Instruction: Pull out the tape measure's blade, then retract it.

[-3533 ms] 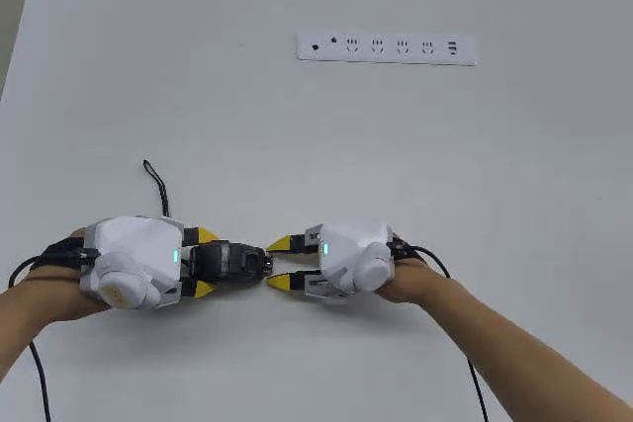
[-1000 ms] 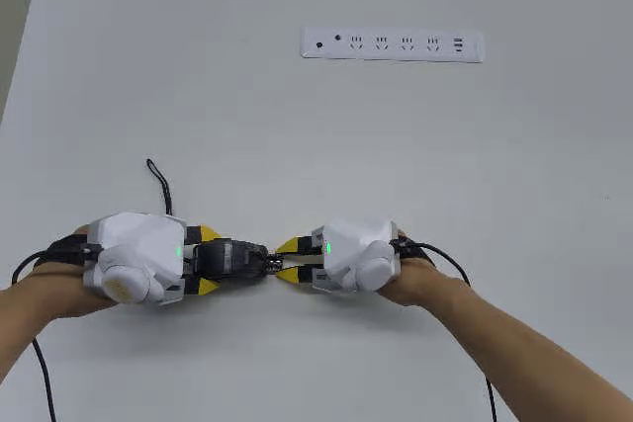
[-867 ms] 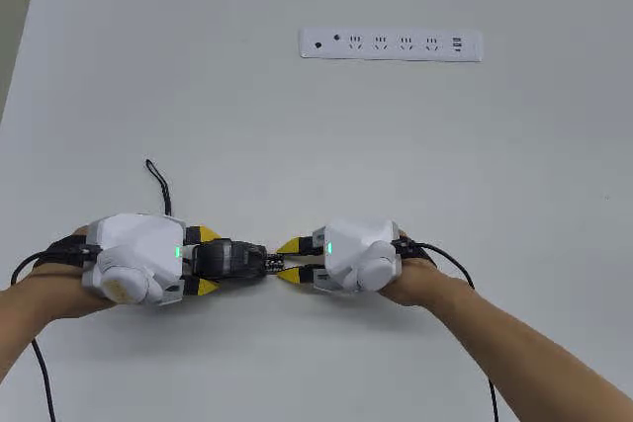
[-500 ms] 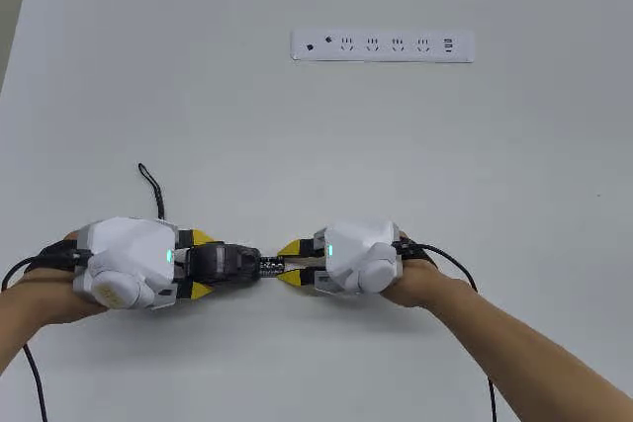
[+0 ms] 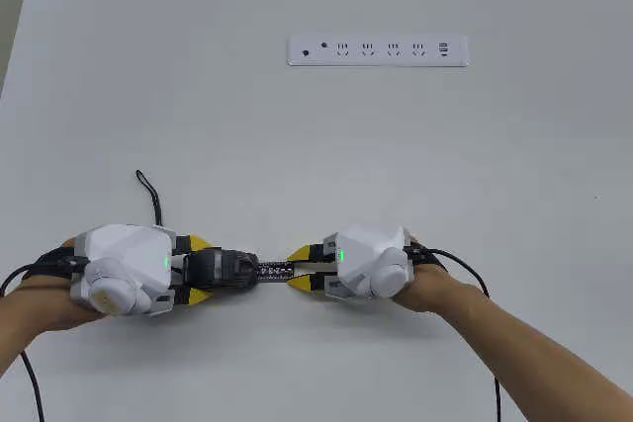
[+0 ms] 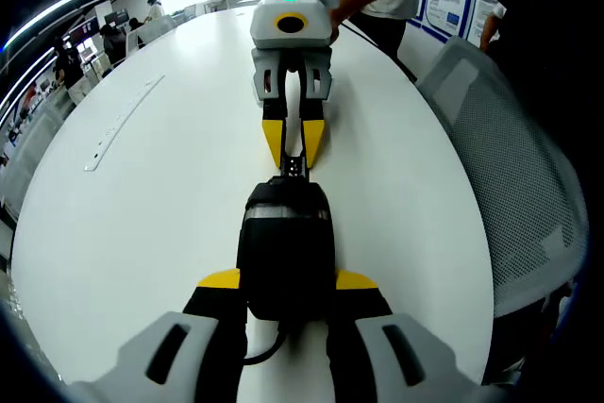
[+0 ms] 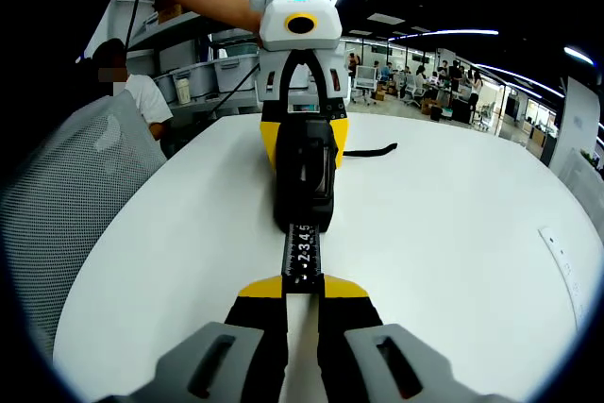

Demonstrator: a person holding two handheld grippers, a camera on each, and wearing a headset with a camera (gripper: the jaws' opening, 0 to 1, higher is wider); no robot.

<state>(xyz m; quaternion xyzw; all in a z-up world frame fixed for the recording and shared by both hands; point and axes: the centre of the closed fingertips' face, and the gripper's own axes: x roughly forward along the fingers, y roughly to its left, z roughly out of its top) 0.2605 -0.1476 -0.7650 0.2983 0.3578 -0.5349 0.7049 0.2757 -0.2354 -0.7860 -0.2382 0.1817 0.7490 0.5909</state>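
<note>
since a second ago the gap between the grippers has widened, and a short run of blade (image 5: 274, 269) shows where there was almost none. right gripper (image 5: 300, 268) is clamped on the blade's tip, with printed numbers readable just ahead of its jaws in the right gripper view (image 7: 304, 250). left gripper (image 5: 203, 269) is closed around the black case (image 5: 226, 268), which lies on the white table (image 5: 415, 165) between the two, its strap (image 5: 148, 195) trailing away behind. a power strip (image 5: 376, 50) lies well apart at the far side.

risks, as i judge them: the thin blade could slip from the right jaws if the pull goes off line or too fast, and it would snap back into the case. the case could twist in the left jaws, since they hold only its sides.

the hook is hidden between the right jaws, so how much of it is caught cannot be told.
</note>
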